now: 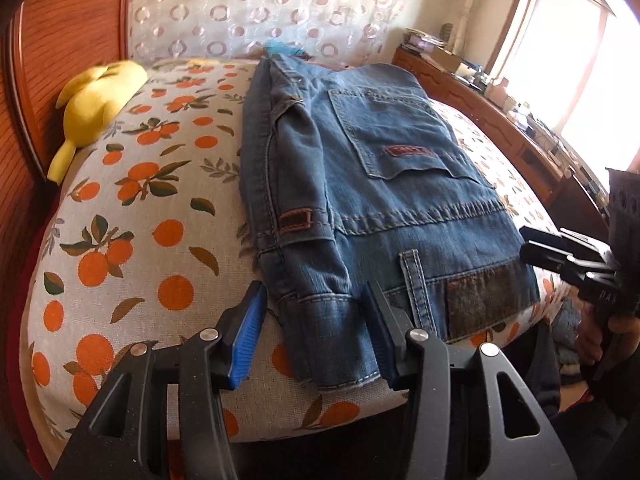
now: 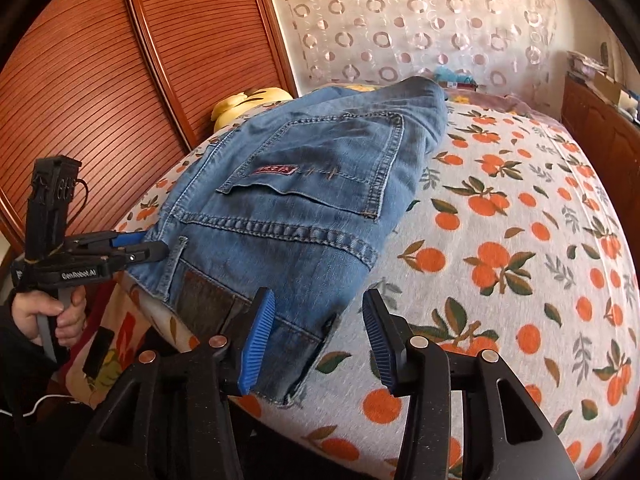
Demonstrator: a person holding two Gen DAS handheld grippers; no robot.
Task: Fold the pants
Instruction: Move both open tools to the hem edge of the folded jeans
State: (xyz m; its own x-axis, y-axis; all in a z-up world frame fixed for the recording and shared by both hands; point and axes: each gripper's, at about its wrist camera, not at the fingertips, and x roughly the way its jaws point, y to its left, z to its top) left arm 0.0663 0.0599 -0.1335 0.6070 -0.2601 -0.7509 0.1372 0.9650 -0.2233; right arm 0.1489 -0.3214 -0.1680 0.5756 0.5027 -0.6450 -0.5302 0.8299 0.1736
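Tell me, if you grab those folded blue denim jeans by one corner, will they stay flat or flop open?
The folded blue denim jeans would probably flop: they are soft cloth, draping over the orange-print bedsheet. The stacked layers look loose, so a one-corner lift likely unfolds them. Thick seams suggest some weight.

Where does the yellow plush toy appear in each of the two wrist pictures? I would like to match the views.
Left wrist view: the yellow plush toy lies at upper left on the bed, against the wooden headboard, left of the folded jeans.
Right wrist view: the toy shows only partly at upper centre-left, behind the jeans.
Shared landmark: the jeans' back pocket with its red label.
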